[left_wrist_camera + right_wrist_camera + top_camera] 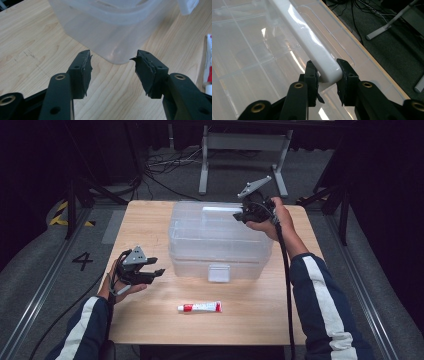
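A light wooden table (150, 225) fills the middle of the floor, with grey carpet and a tangle of black cables (165, 167) behind it. On the table, slightly toward its far side, stands a large clear plastic storage box (220, 240) with a lid on top and a small white latch (218, 272) hanging at its near face. Across the far edge of the lid runs a long white plastic handle bar (309, 42).

The person's right arm, in a dark sleeve with a white stripe (320, 295), reaches over the right side of the box. The right gripper (327, 81) has its black jaws clamped on the rounded end of that white bar, one pad pressed to each side, as the right gripper view shows up close.

The left gripper (112, 68) hovers low over the bare wood just off the box's near left corner, its jaws spread wide with nothing between them; the rubber pads (86, 66) look frayed at the edges.

Smallest of all, a white toothpaste-like tube with a red band (200, 307) lies flat on the table in front of the box, apart from both grippers.
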`<state>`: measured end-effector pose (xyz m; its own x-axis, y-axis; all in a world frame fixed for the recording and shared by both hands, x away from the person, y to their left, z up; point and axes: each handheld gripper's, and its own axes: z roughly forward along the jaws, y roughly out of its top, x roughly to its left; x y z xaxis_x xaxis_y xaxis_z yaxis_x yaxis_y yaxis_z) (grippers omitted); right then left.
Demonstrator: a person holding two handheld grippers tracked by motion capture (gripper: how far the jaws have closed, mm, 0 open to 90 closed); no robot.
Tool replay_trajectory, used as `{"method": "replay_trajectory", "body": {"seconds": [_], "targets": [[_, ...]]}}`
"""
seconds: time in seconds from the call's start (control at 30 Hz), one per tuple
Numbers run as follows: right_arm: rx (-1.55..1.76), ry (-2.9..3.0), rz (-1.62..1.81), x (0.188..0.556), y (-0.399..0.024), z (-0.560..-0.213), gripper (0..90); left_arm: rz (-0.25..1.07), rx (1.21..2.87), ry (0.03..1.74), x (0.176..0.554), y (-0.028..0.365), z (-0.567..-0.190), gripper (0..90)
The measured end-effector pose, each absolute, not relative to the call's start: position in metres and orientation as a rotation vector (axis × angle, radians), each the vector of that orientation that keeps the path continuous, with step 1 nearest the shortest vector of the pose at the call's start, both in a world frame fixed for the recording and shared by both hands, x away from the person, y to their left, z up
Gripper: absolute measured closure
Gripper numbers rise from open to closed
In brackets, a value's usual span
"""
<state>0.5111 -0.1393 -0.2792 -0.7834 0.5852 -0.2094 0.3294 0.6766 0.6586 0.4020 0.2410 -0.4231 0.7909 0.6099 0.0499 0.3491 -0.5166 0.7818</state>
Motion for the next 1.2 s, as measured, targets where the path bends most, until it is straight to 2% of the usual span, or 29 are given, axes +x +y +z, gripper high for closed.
{"method": "replay_trajectory", "body": {"seconds": [0.1, 0.27, 0.63, 1.13, 1.2], "targets": [[0.721, 2.488, 0.862, 0.513, -0.139, -0.278, 72.1, 0.417, 2.127, 0.699, 0.405, 0.239, -0.415, 42.9], [0.731, 2.487, 0.872, 0.516, -0.14, -0.276, 71.9, 0.42, 2.101, 0.691, 0.41, 0.231, -0.405, 45.8], [0.747, 2.485, 0.857, 0.522, -0.139, -0.27, 71.1, 0.465, 2.056, 0.705, 0.417, 0.221, -0.395, 66.8], [0.742, 2.474, 0.833, 0.528, -0.137, -0.261, 69.9, 0.46, 2.01, 0.749, 0.429, 0.212, -0.391, 83.0], [0.742, 2.462, 0.827, 0.527, -0.138, -0.26, 65.7, 0.461, 2.008, 0.745, 0.429, 0.213, -0.391, 85.5]]}}
